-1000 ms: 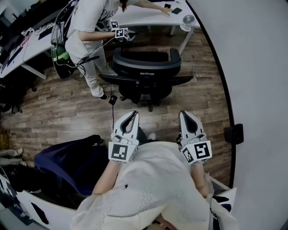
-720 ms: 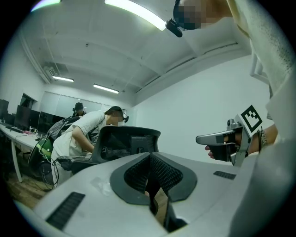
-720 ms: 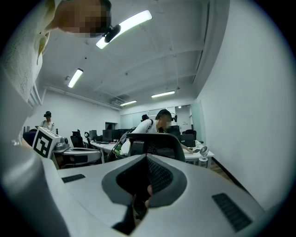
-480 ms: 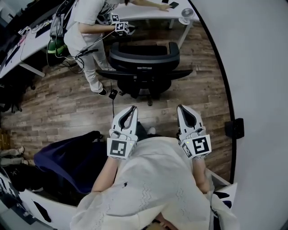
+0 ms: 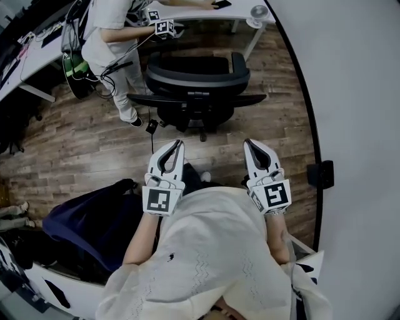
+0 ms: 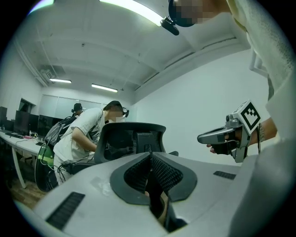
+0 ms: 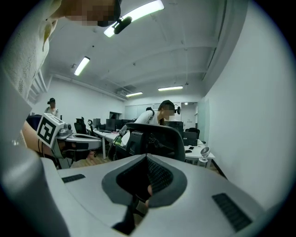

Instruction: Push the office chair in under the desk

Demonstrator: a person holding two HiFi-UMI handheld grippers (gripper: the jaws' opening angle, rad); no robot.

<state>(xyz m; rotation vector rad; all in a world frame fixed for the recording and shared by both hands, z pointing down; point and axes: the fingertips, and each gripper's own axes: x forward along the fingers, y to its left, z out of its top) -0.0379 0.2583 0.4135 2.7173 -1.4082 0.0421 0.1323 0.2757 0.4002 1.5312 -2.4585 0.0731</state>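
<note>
A black office chair (image 5: 197, 87) stands on the wood floor with its backrest toward me and its seat toward the white desk (image 5: 187, 12) at the top. In the left gripper view the chair's backrest (image 6: 132, 139) rises just past the jaws, and the right gripper view shows the same backrest (image 7: 155, 139). My left gripper (image 5: 177, 145) and right gripper (image 5: 249, 145) are side by side, a little short of the chair's base, not touching it. Both are shut with nothing between their jaws. Each one shows in the other's view: the right gripper (image 6: 217, 136), the left gripper (image 7: 78, 139).
Another person (image 5: 106, 37) with a backpack and trailing cables bends over the desk just left of the chair. A small fan (image 5: 257, 12) sits on the desk's right end. The white wall (image 5: 362, 125) with a black box (image 5: 322, 174) runs along the right. A dark blue chair (image 5: 87, 219) is at my lower left.
The chair, the desk and the other person have slid toward the top of the head view. Both grippers have risen with them, still shut and still short of the chair.
</note>
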